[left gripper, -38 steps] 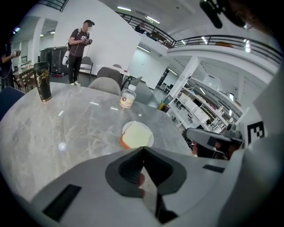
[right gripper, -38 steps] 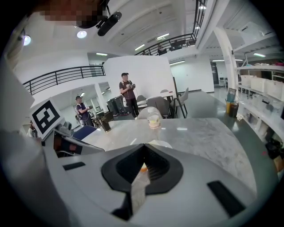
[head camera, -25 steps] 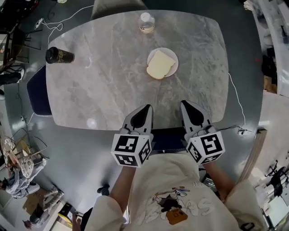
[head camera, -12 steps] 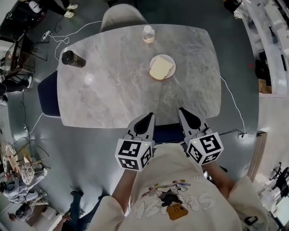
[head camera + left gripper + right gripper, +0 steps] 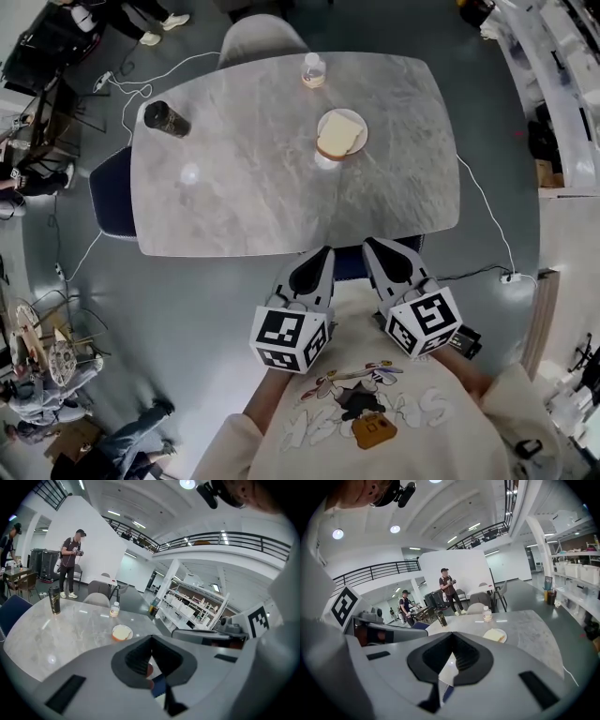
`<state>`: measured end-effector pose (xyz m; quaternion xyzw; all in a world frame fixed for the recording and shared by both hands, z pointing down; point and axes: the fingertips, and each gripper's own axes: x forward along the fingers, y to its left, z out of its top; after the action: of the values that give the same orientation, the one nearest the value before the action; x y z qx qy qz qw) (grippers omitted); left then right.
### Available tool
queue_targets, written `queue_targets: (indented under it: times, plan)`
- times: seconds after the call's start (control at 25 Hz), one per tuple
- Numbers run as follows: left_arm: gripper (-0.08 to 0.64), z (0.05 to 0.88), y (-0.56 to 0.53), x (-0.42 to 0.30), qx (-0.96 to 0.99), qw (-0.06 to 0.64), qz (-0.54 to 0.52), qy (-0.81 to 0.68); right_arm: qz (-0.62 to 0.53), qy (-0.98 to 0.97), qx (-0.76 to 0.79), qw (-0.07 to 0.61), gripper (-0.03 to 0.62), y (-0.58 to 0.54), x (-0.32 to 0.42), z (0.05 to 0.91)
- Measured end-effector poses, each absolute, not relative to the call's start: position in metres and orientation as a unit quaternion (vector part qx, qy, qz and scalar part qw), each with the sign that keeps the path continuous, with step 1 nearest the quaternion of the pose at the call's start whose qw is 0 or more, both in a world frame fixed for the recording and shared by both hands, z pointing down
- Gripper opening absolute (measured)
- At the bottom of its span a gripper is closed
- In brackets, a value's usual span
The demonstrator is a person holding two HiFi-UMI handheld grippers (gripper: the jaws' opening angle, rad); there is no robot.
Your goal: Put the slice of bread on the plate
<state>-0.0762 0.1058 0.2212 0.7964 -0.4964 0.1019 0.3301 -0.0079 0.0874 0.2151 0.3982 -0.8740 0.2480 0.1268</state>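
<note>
- Left tongs closed, pads together, nothing between them; held just off the near edge of the bench, tips angled down toward it.
- Right tongs likewise closed and empty, just beside the left pair, at the same near edge.
- Slice of bread lying flat on the plate, its near-left corner reaching past the rim; well apart from both tongs.
- Plate white and round, on the far right part of the grey marbled bench.
- Clear plastic bottle upright at the far edge, near the plate but not touching it.
- Dark can upright near the far left corner.
- Pale chair at the far side, dark blue chair at the left end.
- Bystander standing beyond the bench, seen in both gripper views.
</note>
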Motion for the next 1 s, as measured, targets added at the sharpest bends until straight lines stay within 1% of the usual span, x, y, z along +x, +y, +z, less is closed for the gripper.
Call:
queue_targets:
  times: [0.52, 1.0]
  plan:
    - [0.009, 0.217, 0.143, -0.070, 0.806, 0.316, 0.102, -0.489, 0.216, -0.877, 0.417, 0.102, 0.005, 0.120, -0.008, 0.196]
    - [0.009, 0.219, 0.138, -0.067, 0.813, 0.323, 0.094, -0.476, 0.187, -0.901, 0.365, 0.139, 0.005, 0.135, -0.039, 0.198]
